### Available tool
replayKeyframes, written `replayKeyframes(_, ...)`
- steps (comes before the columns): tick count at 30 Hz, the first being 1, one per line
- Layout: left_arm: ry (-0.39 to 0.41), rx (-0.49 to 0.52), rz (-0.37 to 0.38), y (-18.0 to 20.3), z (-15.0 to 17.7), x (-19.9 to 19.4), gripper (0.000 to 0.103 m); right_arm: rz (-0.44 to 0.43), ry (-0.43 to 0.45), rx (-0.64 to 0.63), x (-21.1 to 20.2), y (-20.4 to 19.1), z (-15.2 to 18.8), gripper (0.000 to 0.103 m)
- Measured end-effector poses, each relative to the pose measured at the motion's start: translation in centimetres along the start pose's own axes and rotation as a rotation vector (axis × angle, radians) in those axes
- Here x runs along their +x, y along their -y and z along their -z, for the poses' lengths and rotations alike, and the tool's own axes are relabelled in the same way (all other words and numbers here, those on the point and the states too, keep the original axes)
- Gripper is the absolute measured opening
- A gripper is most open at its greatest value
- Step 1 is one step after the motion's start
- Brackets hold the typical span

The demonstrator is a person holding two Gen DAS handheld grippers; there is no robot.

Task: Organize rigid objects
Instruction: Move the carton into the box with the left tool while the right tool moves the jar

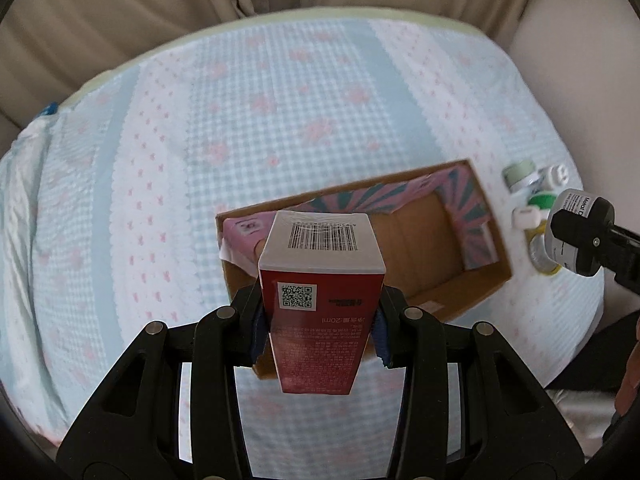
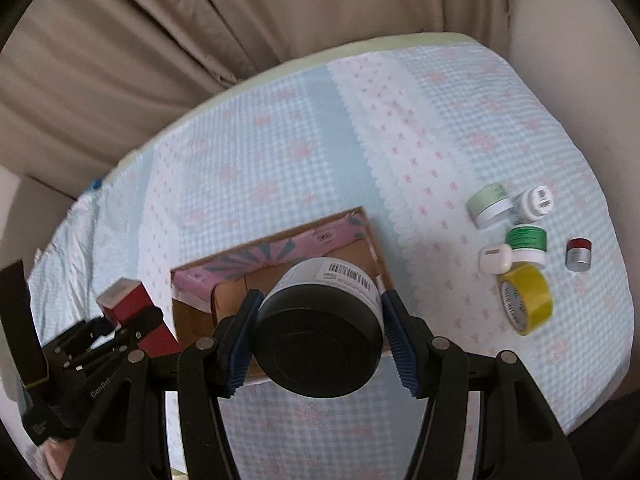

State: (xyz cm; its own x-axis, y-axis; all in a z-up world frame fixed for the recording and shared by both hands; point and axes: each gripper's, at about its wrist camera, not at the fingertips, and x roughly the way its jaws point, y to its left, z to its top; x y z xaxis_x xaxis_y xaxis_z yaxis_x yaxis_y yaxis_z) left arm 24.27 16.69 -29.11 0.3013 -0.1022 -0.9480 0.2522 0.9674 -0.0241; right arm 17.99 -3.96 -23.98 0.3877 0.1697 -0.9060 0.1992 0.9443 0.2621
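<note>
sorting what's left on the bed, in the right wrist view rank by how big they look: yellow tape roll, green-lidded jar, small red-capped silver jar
1. yellow tape roll
2. green-lidded jar
3. red-capped silver jar
The tape lies nearer the camera, so its lead is partly nearness.

Cardboard box (image 2: 376, 256) interior mostly free, small jars (image 2: 516, 236) crowding its right side

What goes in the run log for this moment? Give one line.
left tongs: shut on red box | right tongs: shut on black jar | cardboard box: open, below both | small jars, yellow tape: on bedspread
</note>
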Motion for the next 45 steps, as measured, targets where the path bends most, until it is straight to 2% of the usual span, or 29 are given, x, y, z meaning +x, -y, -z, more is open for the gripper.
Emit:
replayKeyframes(4, -0.079, 0.023, 0.005, -1.1, -0.3, 3.8, 0.038, 0.014, -0.055, -0.094, 3.3, -1.8, 0.1, 0.055)
replayKeyframes(8, -0.136, 0.037, 0.002, -1.7, -0.6, 6.9, 0.038, -0.008, -0.133, -0.199, 7.3, -2.9, 0.4, 0.055)
replayKeyframes(13, -0.220, 0.055, 0.002, -1.6, -1.0, 10.7, 0.038, 0.004, -0.192, -0.294, 11.9, -3.7, 0.6, 0.055)
replayKeyframes(19, -0.280, 0.106, -0.013, -0.7, -1.5, 14.7, 0.038, 0.029, -0.253, -0.401, 16.6, -3.9, 1.0, 0.055)
replayKeyframes(26, -0.337, 0.106, -0.006, -0.5, -1.1, 18.3, 0.038, 0.034, -0.287, -0.500, 19.6, -4.0, 2.1, 0.055)
replayKeyframes(31, -0.398, 0.118, 0.019, 0.0, -1.1, 19.5, 0.039, -0.003, -0.289, -0.478, 20.3, -3.6, 2.5, 0.055)
replayKeyframes(32, -0.409, 0.117, 0.028, 0.0, -1.1, 19.5, 0.048, -0.008, -0.288, -0.467, 20.3, -3.4, 2.6, 0.055)
replayKeyframes(33, -0.405, 0.111, 0.041, 0.0, -1.2, 19.3, 0.063, -0.023, -0.291, -0.446, 20.4, -3.2, 2.6, 0.058)
replayKeyframes(34, -0.395, 0.104, 0.067, 0.0, -1.4, 18.9, 0.091, -0.039, -0.304, -0.422, 20.5, -2.9, 2.6, 0.064)
replayKeyframes(35, -0.379, 0.102, 0.052, 0.0, -1.5, 18.5, 0.103, -0.051, -0.316, -0.405, 20.5, -2.7, 2.6, 0.090)
replayKeyframes(36, -0.362, 0.098, 0.044, -0.1, -1.8, 18.1, 0.103, -0.061, -0.318, -0.399, 20.4, -2.6, 2.7, 0.102)
replayKeyframes(37, -0.359, 0.092, 0.046, -0.2, -1.9, 17.9, 0.103, -0.032, -0.311, -0.417, 20.2, -2.5, 2.8, 0.103)
replayKeyframes(41, -0.348, 0.069, 0.048, -0.3, -2.0, 17.2, 0.103, -0.075, -0.308, -0.409, 19.1, -1.8, 3.6, 0.103)
replayKeyframes(45, -0.326, 0.062, 0.040, 0.1, -1.8, 15.8, 0.103, -0.070, -0.293, -0.405, 18.0, -1.7, 4.2, 0.103)
